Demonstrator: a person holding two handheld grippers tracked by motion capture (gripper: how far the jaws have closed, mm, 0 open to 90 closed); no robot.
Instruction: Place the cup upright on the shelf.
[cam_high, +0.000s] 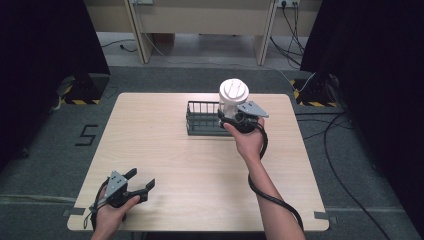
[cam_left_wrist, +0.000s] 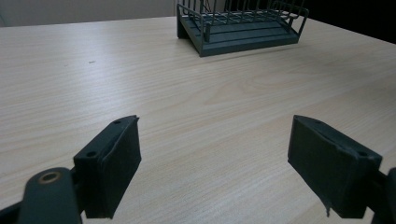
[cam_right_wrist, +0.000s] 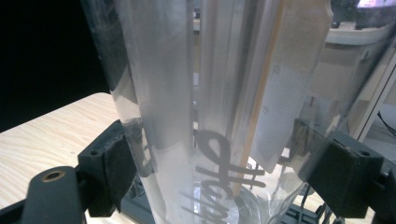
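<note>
A clear plastic cup with a white lid (cam_high: 233, 99) is held upright above the right end of a dark wire rack (cam_high: 202, 119) at the table's far middle. My right gripper (cam_high: 236, 116) is shut on the cup's lower body. In the right gripper view the see-through cup (cam_right_wrist: 219, 107), with grey lettering on it, stands between the two pads (cam_right_wrist: 119, 165). My left gripper (cam_high: 142, 180) rests open near the table's front left corner, with nothing between its jaws. The left gripper view shows the open gripper (cam_left_wrist: 215, 163) over bare wood and the rack (cam_left_wrist: 240, 25) far ahead.
The light wooden table (cam_high: 165, 155) stands on grey carpet. Dark curtains hang at both sides. Cables (cam_high: 340, 145) trail over the floor to the right, and a pale desk (cam_high: 200, 20) stands beyond the table.
</note>
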